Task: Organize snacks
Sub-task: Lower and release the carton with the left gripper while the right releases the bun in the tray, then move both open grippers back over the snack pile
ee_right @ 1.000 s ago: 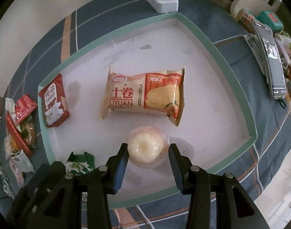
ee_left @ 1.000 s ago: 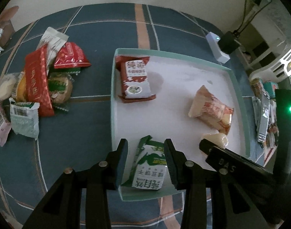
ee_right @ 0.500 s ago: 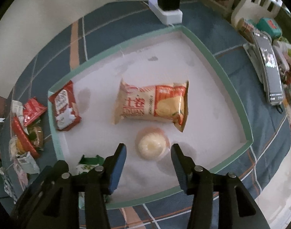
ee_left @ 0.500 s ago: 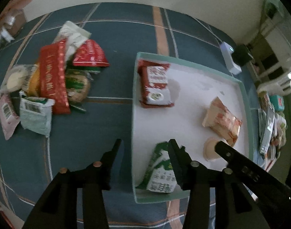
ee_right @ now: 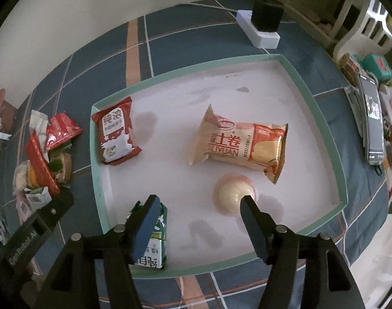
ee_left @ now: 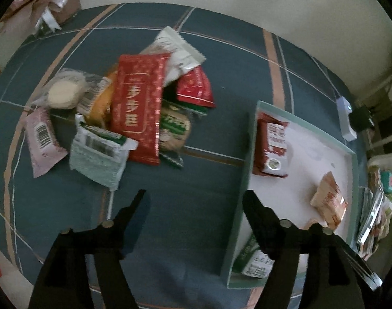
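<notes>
Both jaws opening, empty; right gripper [ee_right: 198,203] half hides green packet [ee_right: 154,242], perhaps biscuits

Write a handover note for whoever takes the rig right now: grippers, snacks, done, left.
Left gripper: fingers opening, nothing between them, over the cloth beside the tray.
Right gripper: fingers opening, empty, above the tray near the jelly cup.
Done: four snacks lie in the tray: red pack, orange roll pack, jelly cup, green pack.
Left: the pile of snacks on the cloth, outside the tray, is not yet sorted.
</notes>
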The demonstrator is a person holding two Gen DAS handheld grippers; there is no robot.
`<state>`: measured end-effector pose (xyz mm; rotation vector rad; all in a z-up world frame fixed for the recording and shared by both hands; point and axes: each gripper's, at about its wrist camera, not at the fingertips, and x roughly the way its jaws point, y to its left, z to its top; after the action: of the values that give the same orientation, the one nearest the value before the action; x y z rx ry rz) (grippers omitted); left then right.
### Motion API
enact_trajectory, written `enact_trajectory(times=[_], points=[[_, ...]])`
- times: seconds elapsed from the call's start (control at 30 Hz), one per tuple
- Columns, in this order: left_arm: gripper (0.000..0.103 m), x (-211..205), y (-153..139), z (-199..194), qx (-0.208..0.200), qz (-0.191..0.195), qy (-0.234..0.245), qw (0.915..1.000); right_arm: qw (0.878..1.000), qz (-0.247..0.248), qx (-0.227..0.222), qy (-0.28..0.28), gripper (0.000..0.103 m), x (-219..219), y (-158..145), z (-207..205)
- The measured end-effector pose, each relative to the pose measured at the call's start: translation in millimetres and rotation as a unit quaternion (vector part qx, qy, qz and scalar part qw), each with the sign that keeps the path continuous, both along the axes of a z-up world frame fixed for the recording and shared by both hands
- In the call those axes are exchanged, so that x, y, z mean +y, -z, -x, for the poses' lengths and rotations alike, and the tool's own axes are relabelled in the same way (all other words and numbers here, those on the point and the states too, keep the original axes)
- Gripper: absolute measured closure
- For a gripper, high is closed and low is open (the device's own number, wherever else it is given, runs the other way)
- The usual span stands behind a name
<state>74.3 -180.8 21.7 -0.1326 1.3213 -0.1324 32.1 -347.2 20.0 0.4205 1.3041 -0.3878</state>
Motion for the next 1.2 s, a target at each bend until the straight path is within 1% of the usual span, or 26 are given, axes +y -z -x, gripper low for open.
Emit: enact_trajectory(times=[0.13, 0.23, 0.3, 0.37, 0.4, 0.47, 0.53, 0.6, 0.77, 0.9, 1.07, 1.2], points=[[0.014, 7, 2, 0, 0.005, -0.013, -0.011, 0.9998, 1.0, 0.004, 0.005, -0.007, 0.023, 1, 2, -1], [0.014, 12, 3, 1, 0.005, -0.028, -0.012, 0.9995, 1.0, 0.007, 0.008, -0.01, 0.018, 1, 3, -1], [0.013, 12, 3, 2, 0.004, -0.032, -0.011, 0.9994, 1.0, 0.007, 0.011, -0.011, 0.018, 1, 4, -2], [0.007, 13, 3, 4, 0.002, -0.036, -0.01, 0.9993, 1.0, 0.008, 0.013, -0.013, 0.017, 3, 6, -3], [0.003, 11, 4, 3, 0.001, -0.037, -0.011, 0.9993, 1.0, 0.008, 0.014, -0.014, 0.013, 3, 6, -3], [0.003, 10, 3, 3, -0.003, -0.04, -0.012, 0.9991, 1.0, 0.009, 0.014, -0.017, 0.009, 4, 8, -4], [0.003, 10, 4, 2, -0.006, -0.045, -0.014, 0.9989, 1.0, 0.011, 0.014, -0.019, 0.007, 4, 9, -5], [0.003, 10, 5, 1, -0.006, -0.048, -0.016, 0.9987, 1.0, 0.012, 0.012, -0.021, 0.0, 5, 9, -6], [0.003, 12, 8, 0, -0.001, -0.043, -0.017, 0.9989, 1.0, 0.018, 0.007, -0.025, 0.0, 6, 10, -8], [0.003, 20, 7, -2, 0.002, -0.025, -0.018, 0.9995, 1.0, 0.014, -0.002, -0.025, 0.0, 5, 8, -6], [0.003, 34, 2, -9, -0.01, -0.034, -0.017, 0.9992, 0.999, 0.014, -0.026, -0.039, 0.0, 12, 3, -8], [0.003, 50, -7, -15, -0.03, -0.052, -0.015, 0.9981, 0.998, 0.025, -0.029, -0.059, 0.0, 25, 4, -15]])
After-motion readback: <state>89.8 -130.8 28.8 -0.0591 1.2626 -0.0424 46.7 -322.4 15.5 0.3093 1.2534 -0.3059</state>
